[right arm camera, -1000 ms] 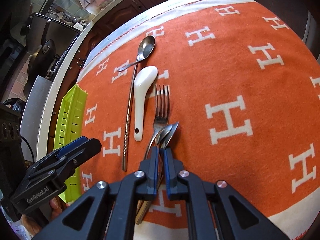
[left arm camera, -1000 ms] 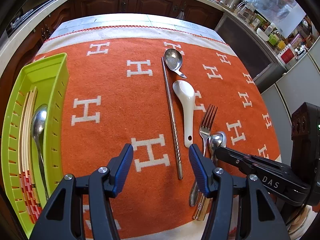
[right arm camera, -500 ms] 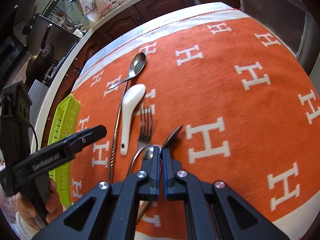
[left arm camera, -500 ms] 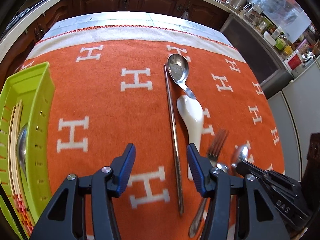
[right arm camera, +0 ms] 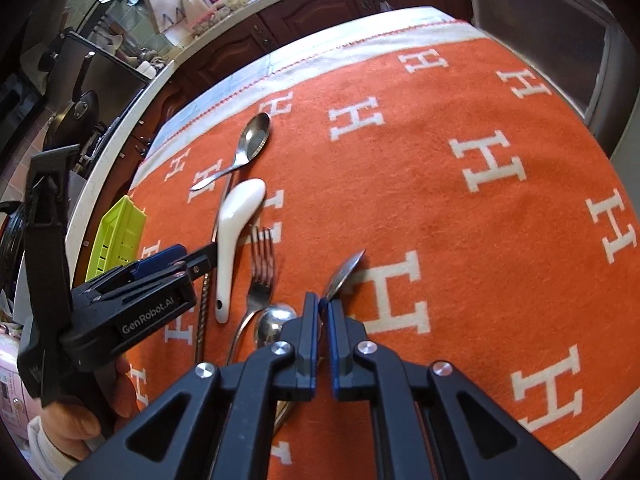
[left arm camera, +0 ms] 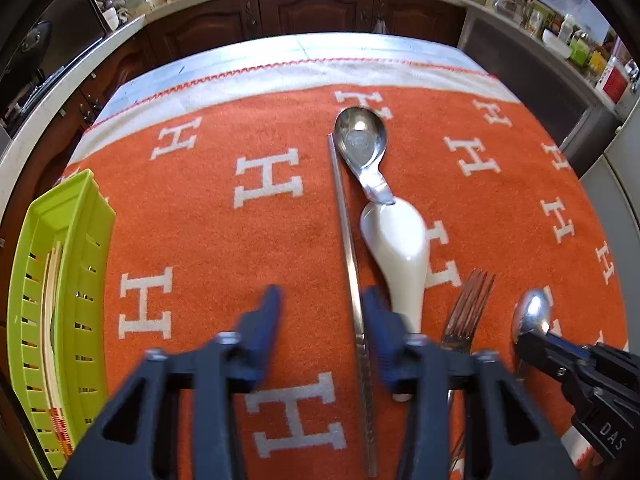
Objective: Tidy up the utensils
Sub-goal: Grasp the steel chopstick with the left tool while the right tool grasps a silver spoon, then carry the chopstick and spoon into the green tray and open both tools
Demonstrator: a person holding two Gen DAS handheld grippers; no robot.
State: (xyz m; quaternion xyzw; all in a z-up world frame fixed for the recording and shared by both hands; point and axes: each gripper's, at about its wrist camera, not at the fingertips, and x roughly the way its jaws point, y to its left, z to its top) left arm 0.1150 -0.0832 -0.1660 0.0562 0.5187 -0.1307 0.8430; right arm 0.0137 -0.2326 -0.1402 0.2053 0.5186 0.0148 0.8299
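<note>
Kitchen cabinets ring a tabletop spread with an orange cloth, and on it the sorting looks only partly done. At the left edge the green tray already holds some pale chopsticks and little else I can make out. Still loose on the cloth are a metal chopstick, a steel soup spoon, a white ceramic spoon, a fork and one more spoon.

The right tool is pressed together on the neck of a small metal spoon, its bowl tilted up off the cloth, so that piece seems on its way. The left tool has just been closing; its blurred jaws stand apart astride the metal chopstick, not yet pinching it. By my reckoning, most pieces remain to be moved.
</note>
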